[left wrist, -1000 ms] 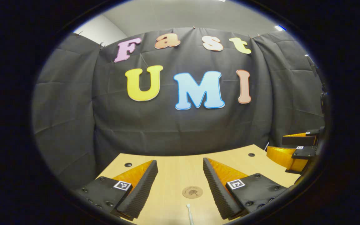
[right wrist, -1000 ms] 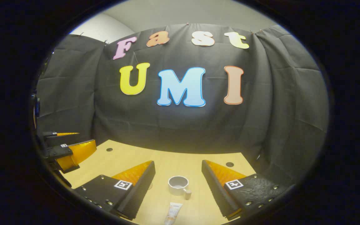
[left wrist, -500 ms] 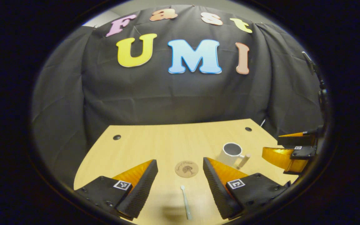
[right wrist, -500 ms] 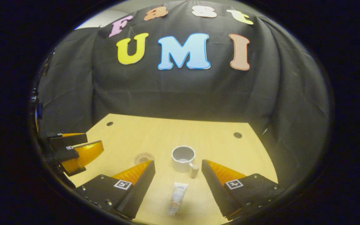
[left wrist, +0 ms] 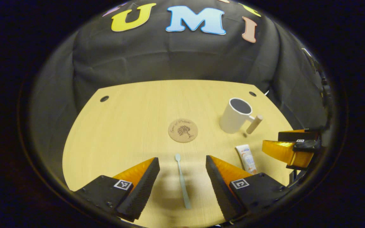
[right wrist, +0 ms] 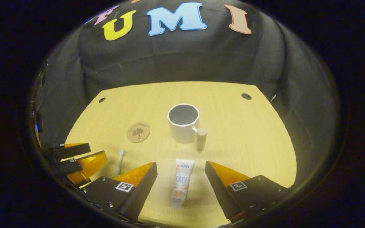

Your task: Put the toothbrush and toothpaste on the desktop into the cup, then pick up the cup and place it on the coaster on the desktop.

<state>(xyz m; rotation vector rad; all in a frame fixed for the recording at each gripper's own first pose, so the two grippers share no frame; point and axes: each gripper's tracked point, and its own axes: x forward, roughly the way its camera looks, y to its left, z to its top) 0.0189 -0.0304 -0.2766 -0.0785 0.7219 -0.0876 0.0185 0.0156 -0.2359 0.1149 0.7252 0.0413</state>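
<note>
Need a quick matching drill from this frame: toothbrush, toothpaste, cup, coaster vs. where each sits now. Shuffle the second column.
Things:
1. toothbrush
2. toothpaste
3. cup
4. coaster

Places or states:
A. upright on the desktop, empty inside
B. lying flat between the open jaws of the left gripper
C. flat round disc, bare, nothing on it
D. lying flat between the open jaws of the right gripper

Pairs: 1-B, 2-D, 3-A, 4-C

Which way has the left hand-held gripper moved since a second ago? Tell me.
Yes. The left hand-held gripper has tipped down toward the desk; the toothbrush now lies between its open fingers.
</note>
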